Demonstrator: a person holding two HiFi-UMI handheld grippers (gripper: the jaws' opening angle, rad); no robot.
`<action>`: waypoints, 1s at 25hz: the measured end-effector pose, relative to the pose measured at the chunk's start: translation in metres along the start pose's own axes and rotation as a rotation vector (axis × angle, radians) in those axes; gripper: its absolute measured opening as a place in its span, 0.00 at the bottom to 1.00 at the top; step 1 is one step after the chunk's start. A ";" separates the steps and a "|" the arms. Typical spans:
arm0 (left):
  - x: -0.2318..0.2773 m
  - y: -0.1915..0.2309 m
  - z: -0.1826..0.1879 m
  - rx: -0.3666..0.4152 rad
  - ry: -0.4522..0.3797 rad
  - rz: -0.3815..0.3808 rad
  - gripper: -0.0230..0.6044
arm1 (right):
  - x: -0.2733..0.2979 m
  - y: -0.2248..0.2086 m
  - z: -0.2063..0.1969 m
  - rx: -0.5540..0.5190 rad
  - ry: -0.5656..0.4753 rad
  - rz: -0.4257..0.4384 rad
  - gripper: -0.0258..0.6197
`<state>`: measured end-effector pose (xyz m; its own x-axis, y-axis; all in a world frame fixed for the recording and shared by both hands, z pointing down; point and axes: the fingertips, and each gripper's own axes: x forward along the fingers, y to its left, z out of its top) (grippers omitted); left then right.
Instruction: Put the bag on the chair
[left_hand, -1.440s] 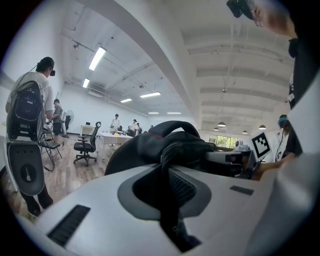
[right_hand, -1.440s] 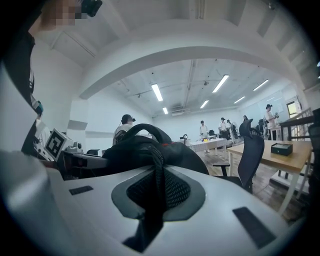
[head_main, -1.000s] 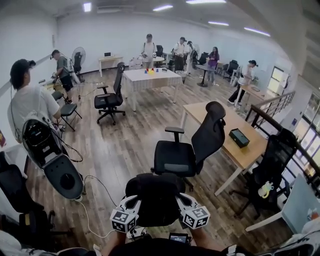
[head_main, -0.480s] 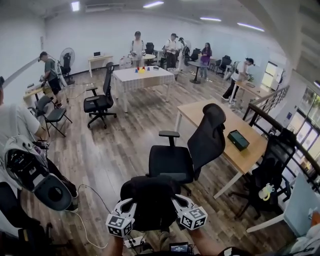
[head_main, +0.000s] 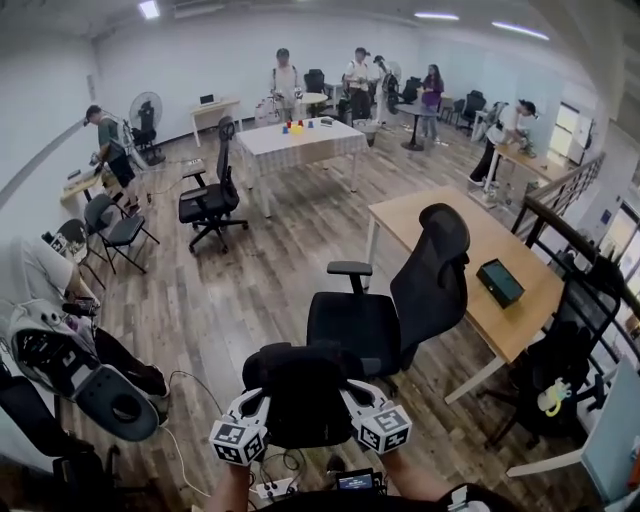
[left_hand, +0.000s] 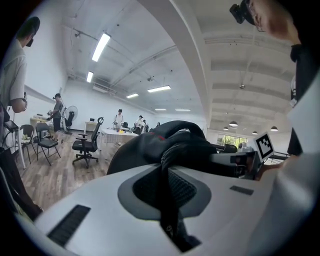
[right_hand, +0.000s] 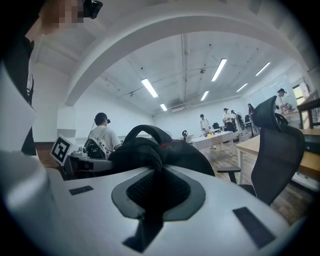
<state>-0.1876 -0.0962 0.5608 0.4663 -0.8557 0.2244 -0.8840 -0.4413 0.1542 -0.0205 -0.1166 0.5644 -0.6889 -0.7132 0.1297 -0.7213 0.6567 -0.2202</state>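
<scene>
Roughly level, left gripper (head_main: 259, 402) and right gripper (head_main: 352, 392) clamp the bag (head_main: 305, 380).

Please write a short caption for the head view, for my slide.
Left gripper and right gripper hold a black bag before a black office chair.

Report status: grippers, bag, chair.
Both shut on bag straps: left gripper, right gripper. Bag aloft, not yet on chair. Seat bare, nothing in the way.

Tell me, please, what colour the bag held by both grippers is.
The bag is black, best seen in the head view.
</scene>
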 end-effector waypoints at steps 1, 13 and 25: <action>0.009 -0.002 0.004 -0.006 -0.003 -0.001 0.07 | 0.002 -0.010 0.006 -0.001 -0.001 0.002 0.09; 0.106 -0.027 0.059 0.031 -0.037 -0.073 0.07 | 0.007 -0.105 0.062 -0.021 -0.041 -0.061 0.09; 0.183 -0.051 0.087 0.026 -0.032 -0.166 0.07 | 0.007 -0.180 0.093 -0.026 -0.092 -0.114 0.09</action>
<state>-0.0604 -0.2541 0.5101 0.6049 -0.7785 0.1673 -0.7958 -0.5838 0.1611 0.1108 -0.2627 0.5151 -0.5938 -0.8021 0.0635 -0.7969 0.5754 -0.1841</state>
